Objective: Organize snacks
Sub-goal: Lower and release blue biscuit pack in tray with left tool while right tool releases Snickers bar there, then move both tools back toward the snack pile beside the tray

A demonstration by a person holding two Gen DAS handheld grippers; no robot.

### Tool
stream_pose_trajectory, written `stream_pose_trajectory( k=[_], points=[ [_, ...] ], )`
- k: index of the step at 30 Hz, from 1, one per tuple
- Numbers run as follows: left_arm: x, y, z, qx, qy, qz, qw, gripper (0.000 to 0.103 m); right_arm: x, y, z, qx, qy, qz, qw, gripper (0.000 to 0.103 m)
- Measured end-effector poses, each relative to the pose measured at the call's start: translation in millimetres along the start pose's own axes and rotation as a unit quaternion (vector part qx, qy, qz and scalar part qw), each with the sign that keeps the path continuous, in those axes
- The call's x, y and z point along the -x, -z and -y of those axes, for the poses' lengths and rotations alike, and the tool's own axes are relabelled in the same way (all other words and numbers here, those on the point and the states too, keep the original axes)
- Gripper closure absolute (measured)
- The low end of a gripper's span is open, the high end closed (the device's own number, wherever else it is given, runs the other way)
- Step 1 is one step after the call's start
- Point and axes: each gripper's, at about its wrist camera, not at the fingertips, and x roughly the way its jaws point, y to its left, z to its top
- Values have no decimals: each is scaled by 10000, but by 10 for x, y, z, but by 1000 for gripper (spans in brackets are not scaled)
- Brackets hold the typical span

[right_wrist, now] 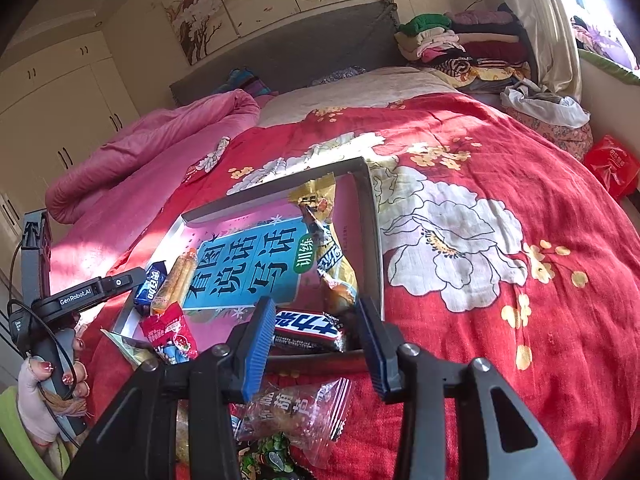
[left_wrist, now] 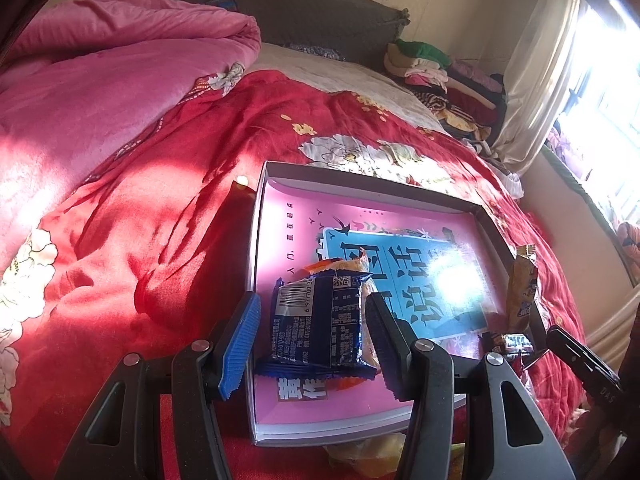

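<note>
A shallow grey box [left_wrist: 262, 216] with a pink and blue book cover as its floor lies on the red bed; it also shows in the right wrist view [right_wrist: 366, 216]. My left gripper [left_wrist: 312, 320] is open around a dark blue snack packet [left_wrist: 320, 320] that rests on an orange packet [left_wrist: 340, 266] inside the box. My right gripper [right_wrist: 316, 330] is open just above a black Snickers bar [right_wrist: 308, 326] at the box's near right corner. A yellow packet [right_wrist: 320, 216] leans against the right wall. A red packet [right_wrist: 170, 330] lies at the near left.
Outside the box, a clear pink-print snack bag [right_wrist: 304, 408] and a green packet [right_wrist: 266, 456] lie on the red floral quilt [right_wrist: 500, 208]. A pink duvet [left_wrist: 100, 80] is heaped at the left. Folded clothes [right_wrist: 460, 44] are stacked by the headboard.
</note>
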Motion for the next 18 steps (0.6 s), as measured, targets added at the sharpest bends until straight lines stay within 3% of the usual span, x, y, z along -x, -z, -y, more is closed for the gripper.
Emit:
stream_pose_trajectory(
  k=[6, 18],
  points=[
    [73, -13, 11, -2, 27, 32, 10000, 46, 9, -5, -62, 154, 5, 36, 9999, 61],
    [229, -12, 49, -6, 12, 119, 9999, 32, 59, -32, -54, 159, 4, 166, 9997, 55]
  ],
)
